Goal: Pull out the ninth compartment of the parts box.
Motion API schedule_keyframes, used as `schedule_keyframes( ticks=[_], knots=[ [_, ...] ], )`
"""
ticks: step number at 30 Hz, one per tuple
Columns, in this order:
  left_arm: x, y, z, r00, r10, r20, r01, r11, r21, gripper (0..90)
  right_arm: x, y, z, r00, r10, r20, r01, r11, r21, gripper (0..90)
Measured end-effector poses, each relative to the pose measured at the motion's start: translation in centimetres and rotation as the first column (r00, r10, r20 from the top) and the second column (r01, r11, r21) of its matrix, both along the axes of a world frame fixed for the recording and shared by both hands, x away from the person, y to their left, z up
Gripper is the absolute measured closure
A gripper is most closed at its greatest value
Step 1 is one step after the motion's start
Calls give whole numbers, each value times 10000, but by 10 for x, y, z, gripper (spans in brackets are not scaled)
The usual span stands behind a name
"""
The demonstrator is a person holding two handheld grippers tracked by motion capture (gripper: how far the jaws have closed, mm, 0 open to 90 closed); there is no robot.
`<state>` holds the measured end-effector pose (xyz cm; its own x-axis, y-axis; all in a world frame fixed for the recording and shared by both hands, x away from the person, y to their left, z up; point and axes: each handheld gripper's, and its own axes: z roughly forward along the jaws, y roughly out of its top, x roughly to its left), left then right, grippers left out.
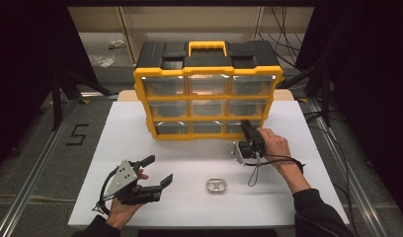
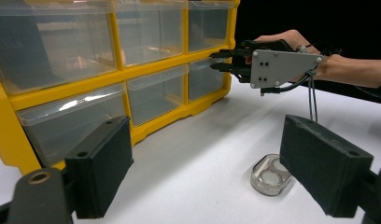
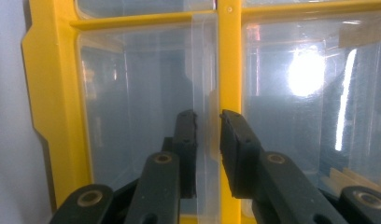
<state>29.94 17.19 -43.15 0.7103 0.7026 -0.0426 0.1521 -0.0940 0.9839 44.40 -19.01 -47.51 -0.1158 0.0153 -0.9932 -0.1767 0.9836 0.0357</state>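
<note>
- The right gripper (image 1: 250, 132) is up against the yellow drawer cabinet (image 1: 207, 94), at its bottom-right drawer (image 1: 241, 126).
- In the right gripper view its two jaws straddle the drawer's thin clear pull lip (image 3: 208, 121), which runs upright there because the camera is rolled. The jaws are narrowed around the lip, but I can't tell whether they are actually pinching it.
- Judging from that, the pull would go straight back toward the person, along the drawer's sliding axis.
- The left gripper (image 1: 157, 172) rests low on the white table (image 1: 140, 128), jaws spread wide and holding nothing.
- A small clear two-well dish (image 1: 217, 185) sits on the table between the hands, nearer the left gripper's reach.
</note>
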Motion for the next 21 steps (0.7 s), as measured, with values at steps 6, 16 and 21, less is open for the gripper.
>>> schedule_keyframes(
  ticks=[6,16,21],
  knots=[
    [0,0,0,10000,1,-4,-1,10000,-11,165,0,0,0,9998,191,2,-191,9997,-161,782],
    [0,0,0,10000,12,14,-12,10000,-20,165,-2,-1,0,9999,165,-46,-166,9994,-307,784],
    [0,1,0,10000,25,4,-25,10000,-37,165,-4,-1,-1,9995,310,21,-310,9990,-311,786]
  ],
)
